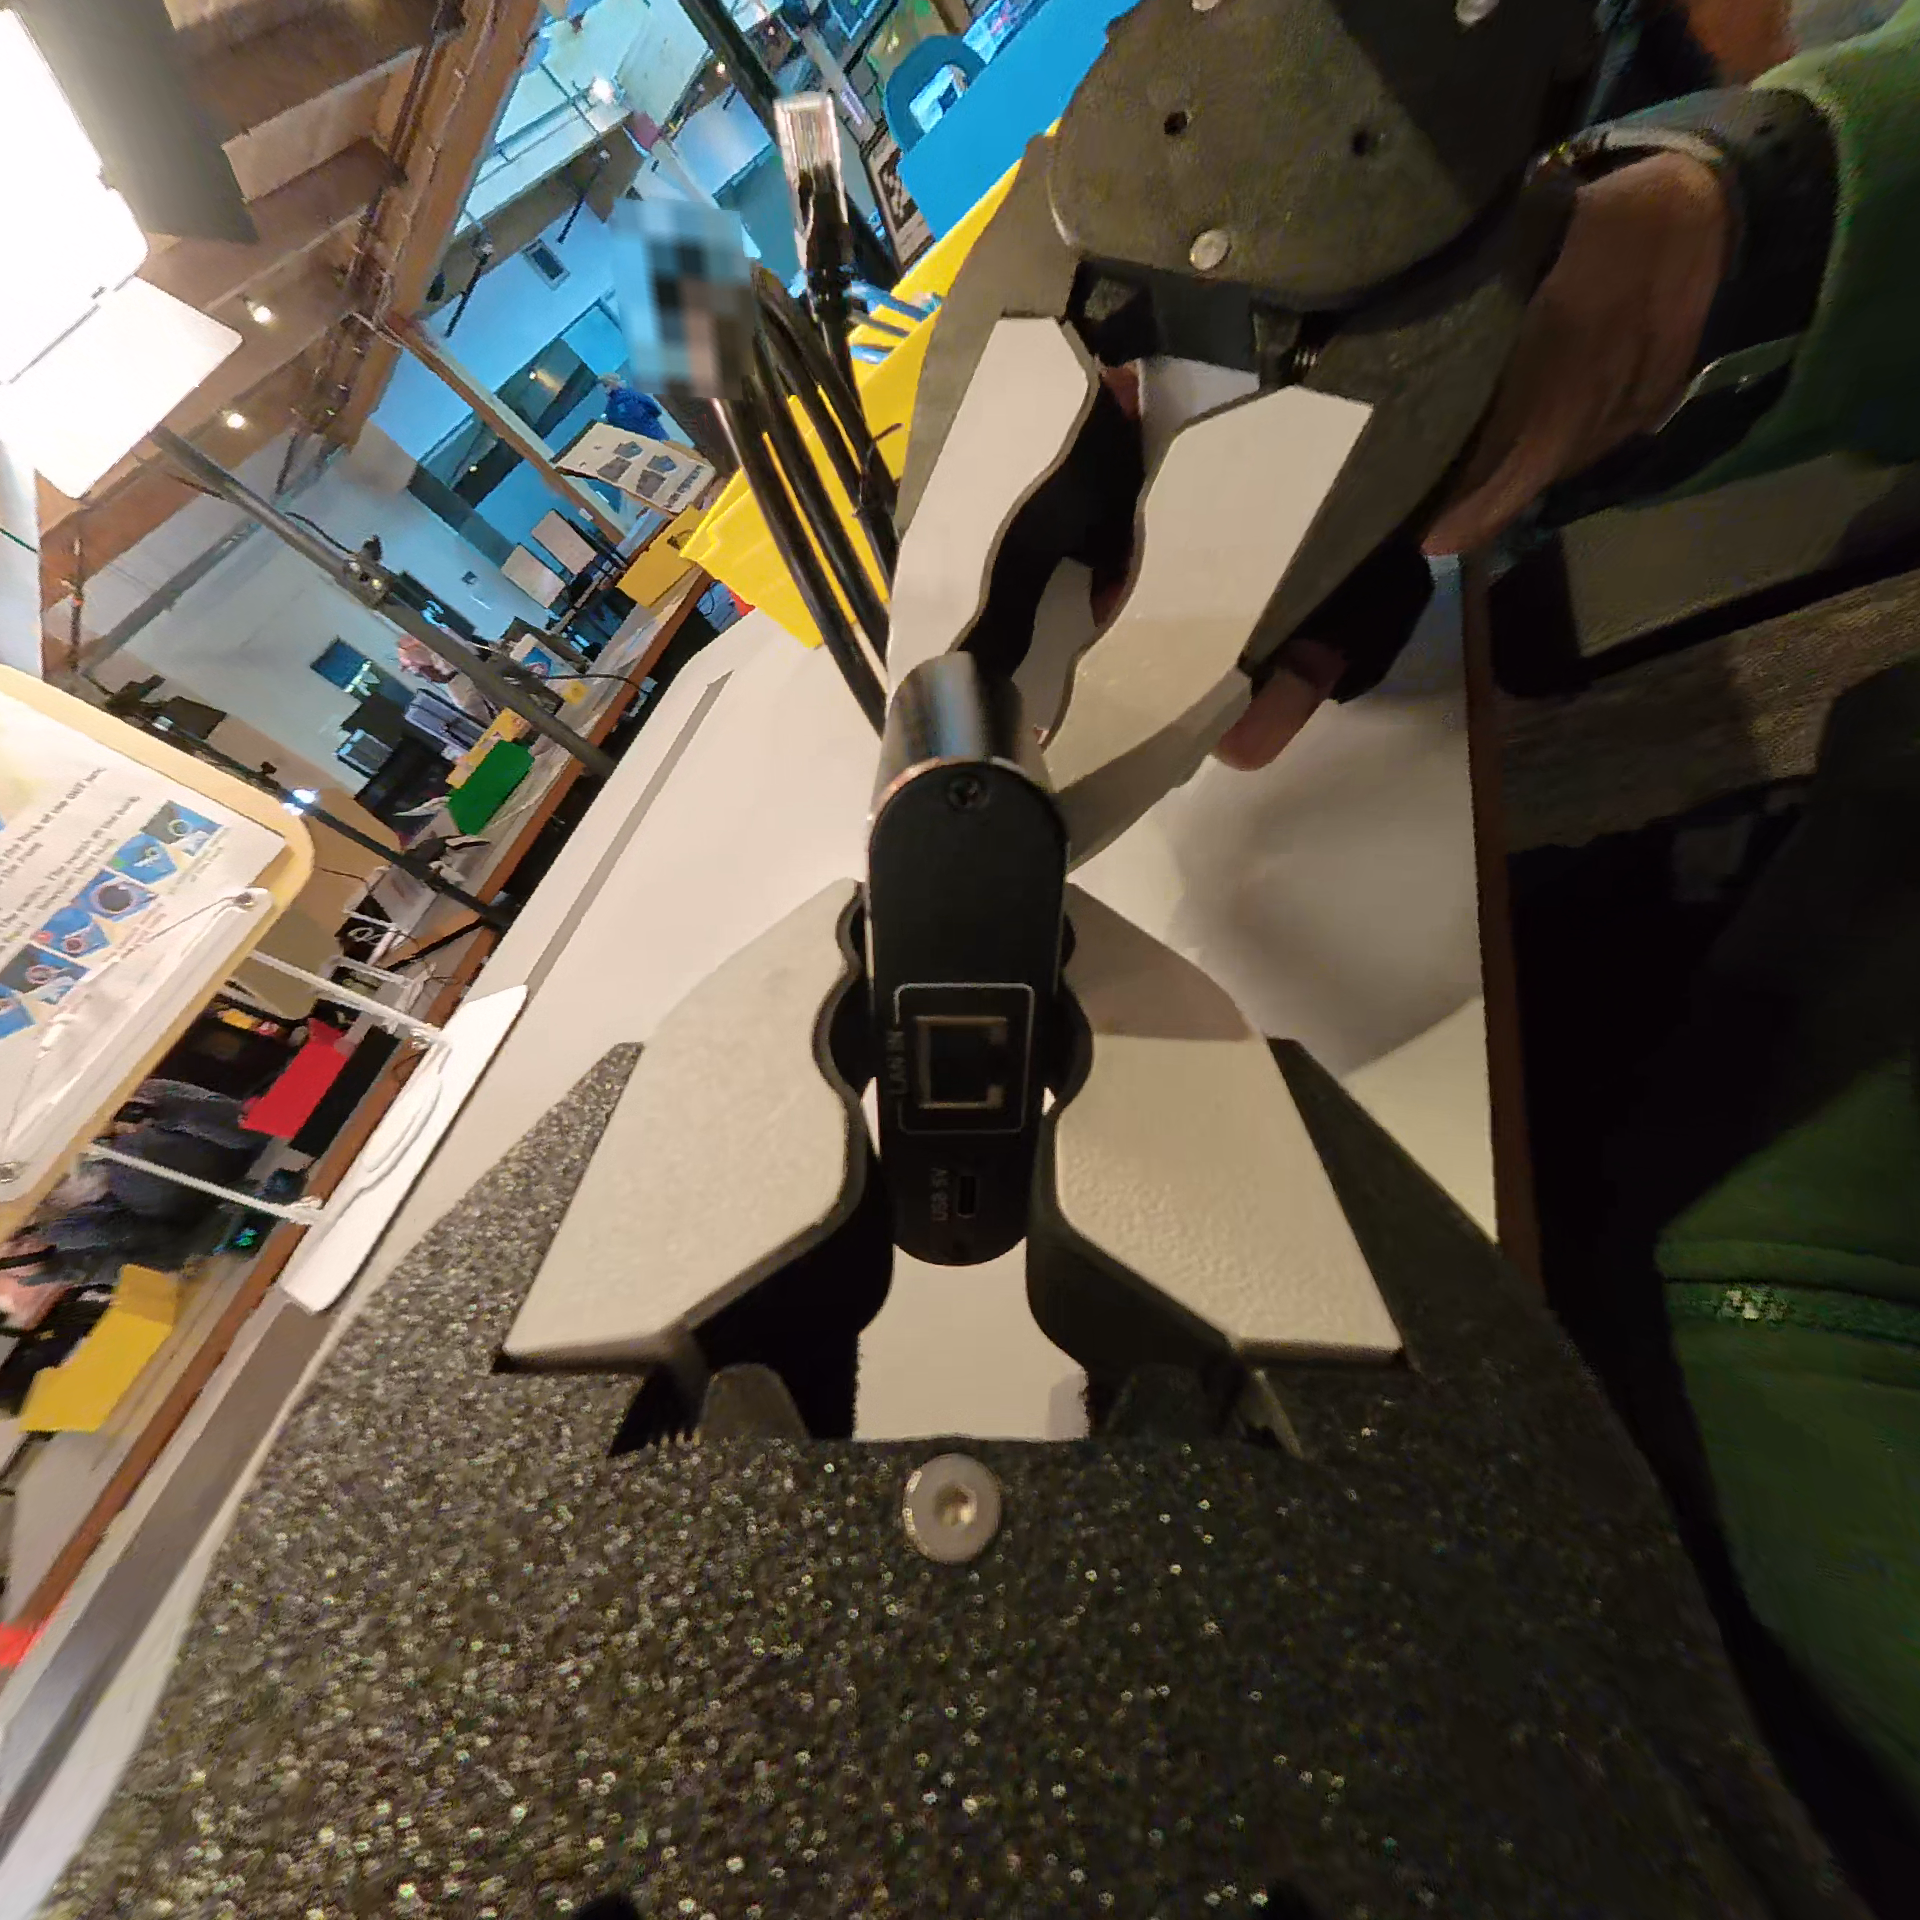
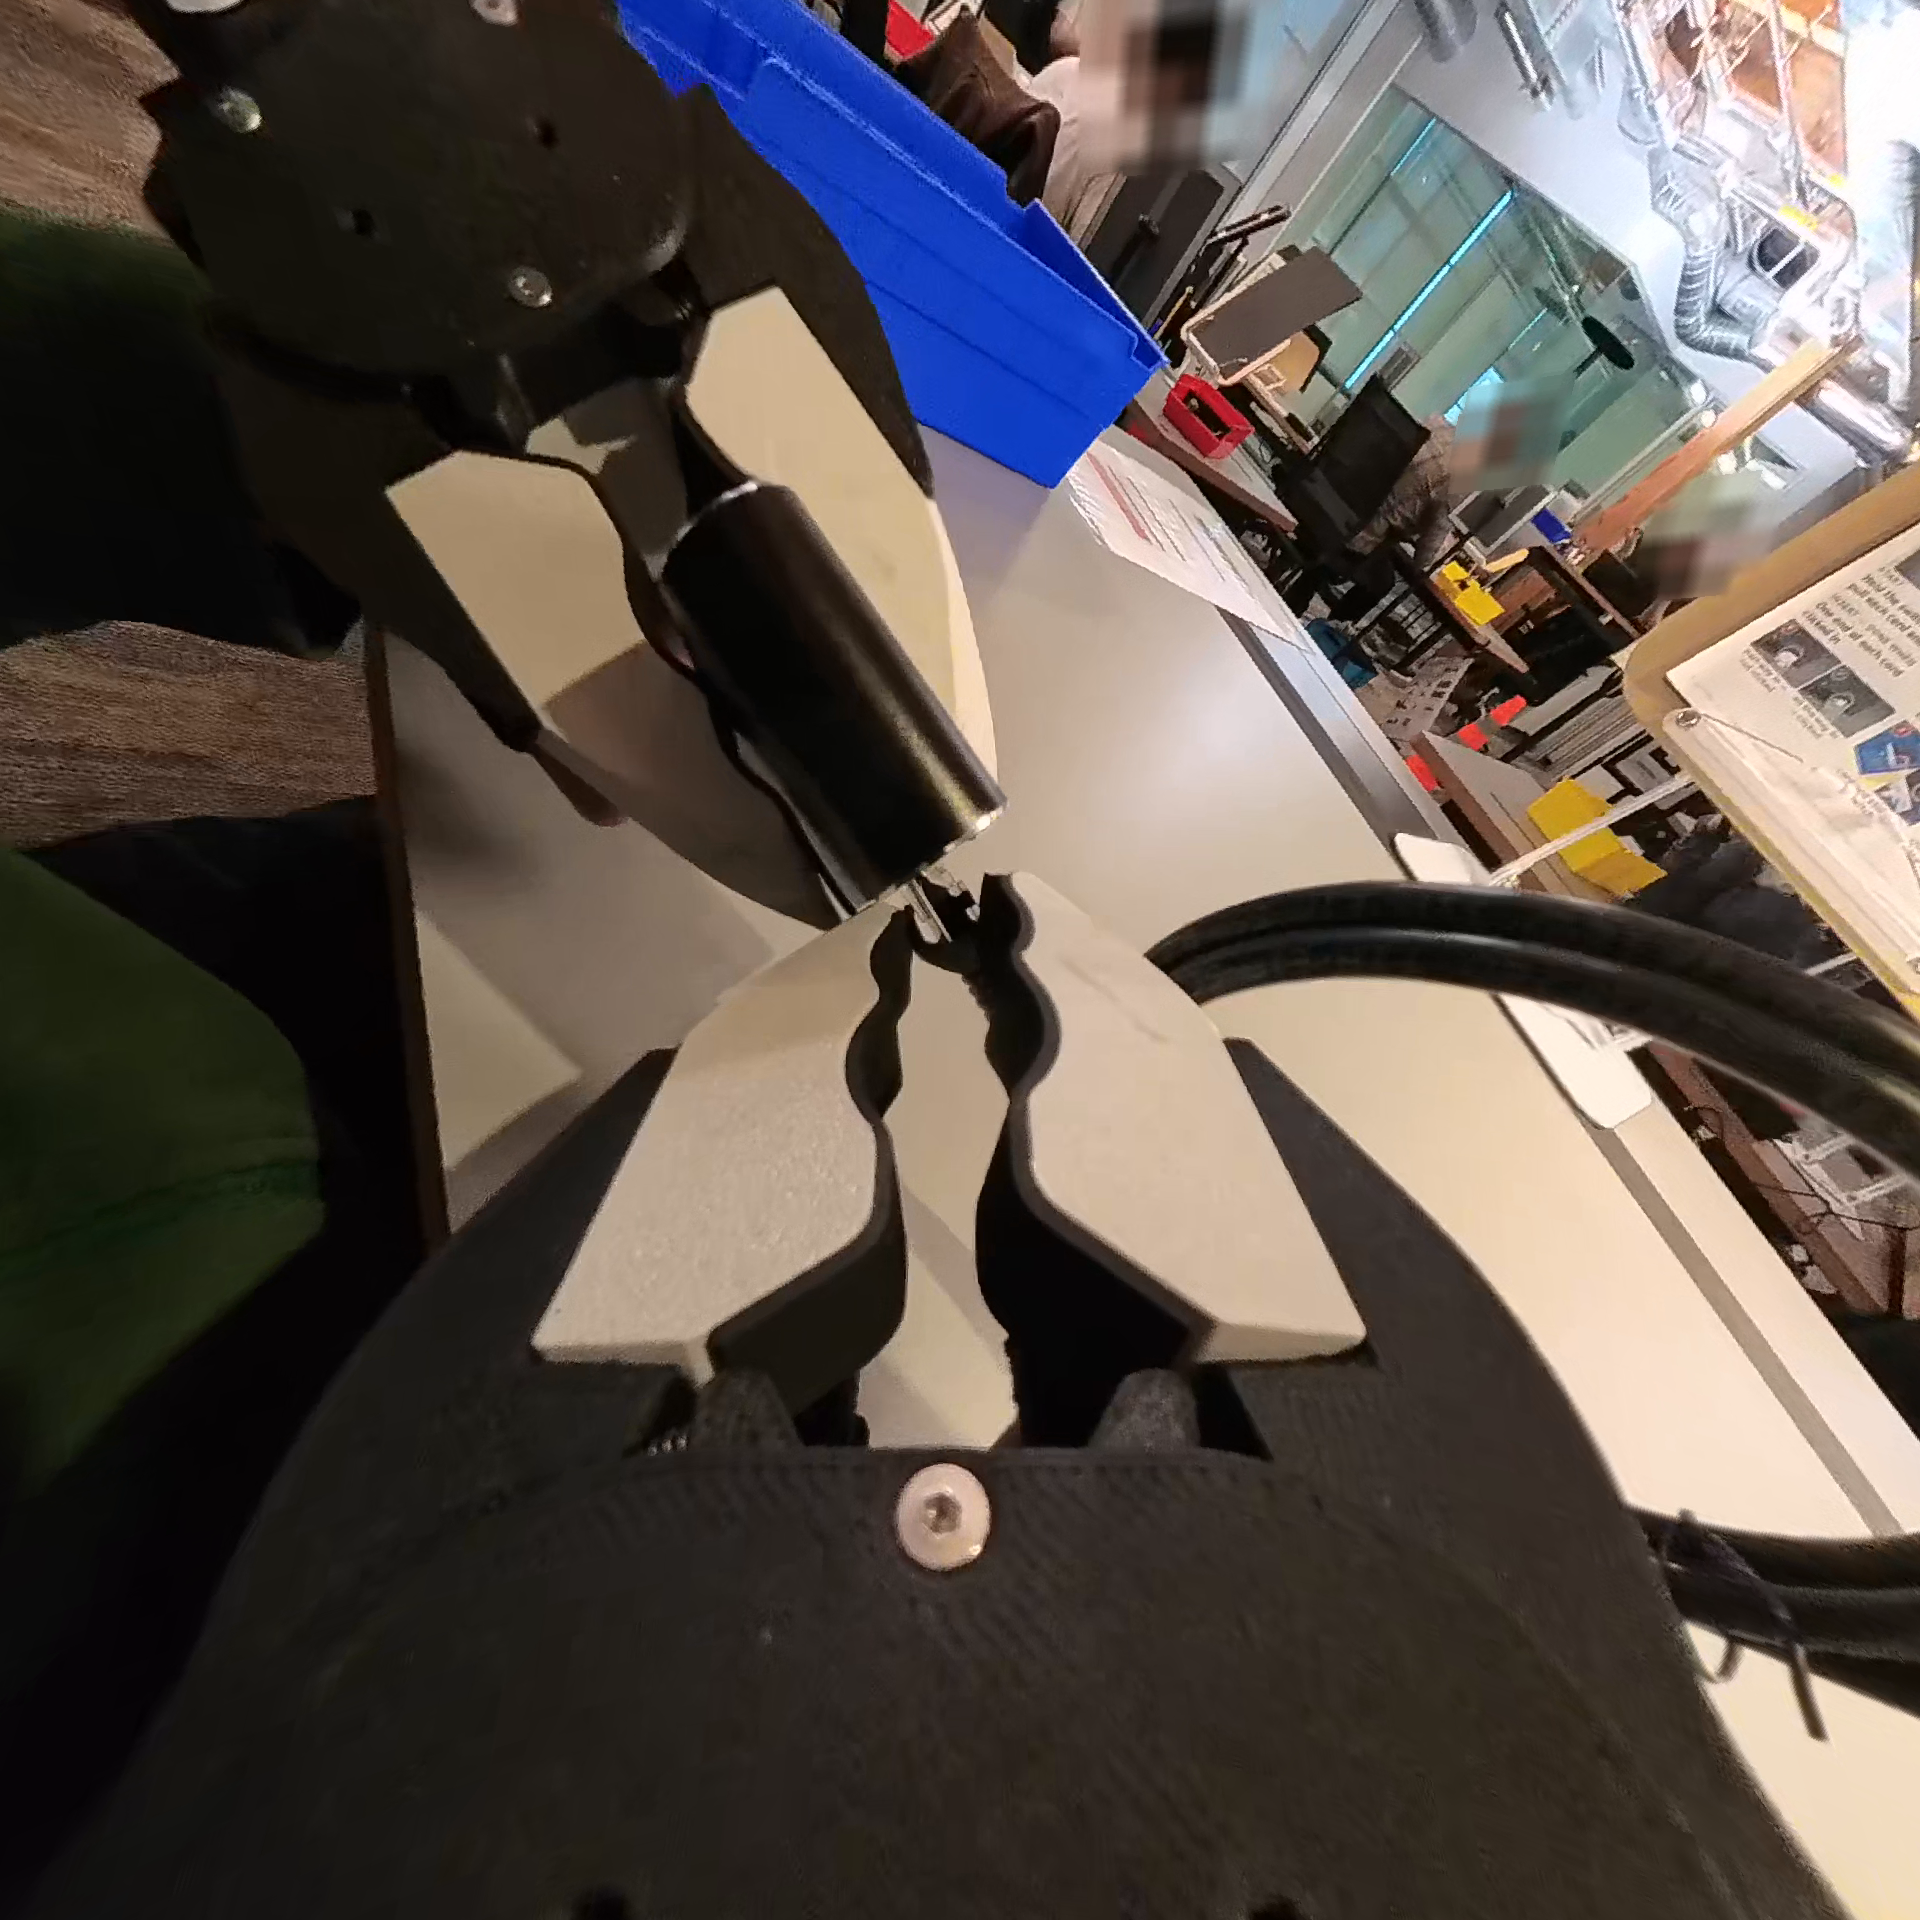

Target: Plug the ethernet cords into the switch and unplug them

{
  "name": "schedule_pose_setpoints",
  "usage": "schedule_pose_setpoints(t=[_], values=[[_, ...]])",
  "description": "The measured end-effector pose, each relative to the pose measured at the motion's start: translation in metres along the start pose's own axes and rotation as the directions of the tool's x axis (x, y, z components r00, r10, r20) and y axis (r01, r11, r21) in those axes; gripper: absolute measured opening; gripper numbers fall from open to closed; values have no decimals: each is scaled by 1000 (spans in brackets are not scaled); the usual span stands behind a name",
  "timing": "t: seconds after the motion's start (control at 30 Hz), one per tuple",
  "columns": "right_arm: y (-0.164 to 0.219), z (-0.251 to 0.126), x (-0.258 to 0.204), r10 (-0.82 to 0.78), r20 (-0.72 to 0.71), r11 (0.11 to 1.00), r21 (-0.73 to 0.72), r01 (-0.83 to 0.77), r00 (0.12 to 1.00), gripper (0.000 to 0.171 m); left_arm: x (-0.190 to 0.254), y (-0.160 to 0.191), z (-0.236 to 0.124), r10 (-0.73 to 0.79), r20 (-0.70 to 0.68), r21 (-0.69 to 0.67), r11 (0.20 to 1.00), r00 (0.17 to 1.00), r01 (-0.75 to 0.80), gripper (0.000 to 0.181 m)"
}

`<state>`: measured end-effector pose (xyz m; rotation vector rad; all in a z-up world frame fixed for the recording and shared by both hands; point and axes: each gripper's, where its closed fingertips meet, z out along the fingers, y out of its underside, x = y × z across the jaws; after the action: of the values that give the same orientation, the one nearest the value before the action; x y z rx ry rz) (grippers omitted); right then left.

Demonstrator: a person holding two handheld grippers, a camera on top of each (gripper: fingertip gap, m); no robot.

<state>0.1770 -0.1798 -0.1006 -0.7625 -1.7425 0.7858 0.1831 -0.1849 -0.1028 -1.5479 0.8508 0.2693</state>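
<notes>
My left gripper is shut on the black switch and holds it above the white table. The switch's near end shows an empty network port. My right gripper faces it from the far end and also shows in the left wrist view. It is shut on a clear ethernet plug right at the switch's end; whether the plug is seated is hidden. Its black cord loops off to the right. A second, loose plug sticks up behind.
A yellow bin and a blue bin stand at the table's back. A sheet of paper lies on the table. A wooden board with an instruction sheet stands at the side. A green sleeve is close by. Left and right tips are no more than a few centimetres apart.
</notes>
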Motion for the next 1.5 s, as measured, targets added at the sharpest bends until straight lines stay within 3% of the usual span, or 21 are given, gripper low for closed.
schedule_pose_setpoints(t=[0.13,0.3,0.4,0.5,0.63,0.77,0.87,1.03,1.17,1.27,1.4,1.5], values=[[-4,-2,2,-1,7,1000,9,1,1000,14,-2,-4,-1,-130,-45,44,990,991,132,29],[-18,1,13,-128,-3,992,0,128,992,14,-15,-10,-6,-340,-75,93,934,938,346,29],[-28,5,18,-174,-9,985,0,174,985,14,-24,-11,-11,-278,13,103,956,961,275,29],[-27,7,20,-115,8,993,31,115,993,14,-26,-10,-10,-216,76,59,975,973,212,29],[-24,0,23,-23,42,998,56,21,999,14,-25,-17,-3,-315,54,111,945,947,308,28],[-31,-10,26,36,39,996,82,-39,999,14,-29,-34,-3,-508,-28,235,834,861,499,28],[-37,-19,30,94,46,991,88,-98,995,15,-38,-48,-6,-673,-102,342,668,733,661,28],[-39,-41,20,231,188,964,87,-250,955,15,-51,-55,-13,-778,-135,428,513,614,744,28],[-18,-31,6,418,284,899,7,-437,863,14,-50,-69,-15,-793,-201,477,434,575,764,29],[-11,-20,10,541,314,812,47,-582,780,26,-40,-77,-9,-783,-285,448,402,553,799,28],[-33,-38,25,567,477,667,212,-714,671,33,-32,-80,-4,-769,-332,423,396,546,815,27],[-38,-45,31,555,499,657,229,-719,666,33,-30,-83,-4,-765,-392,413,350,511,841,28]])
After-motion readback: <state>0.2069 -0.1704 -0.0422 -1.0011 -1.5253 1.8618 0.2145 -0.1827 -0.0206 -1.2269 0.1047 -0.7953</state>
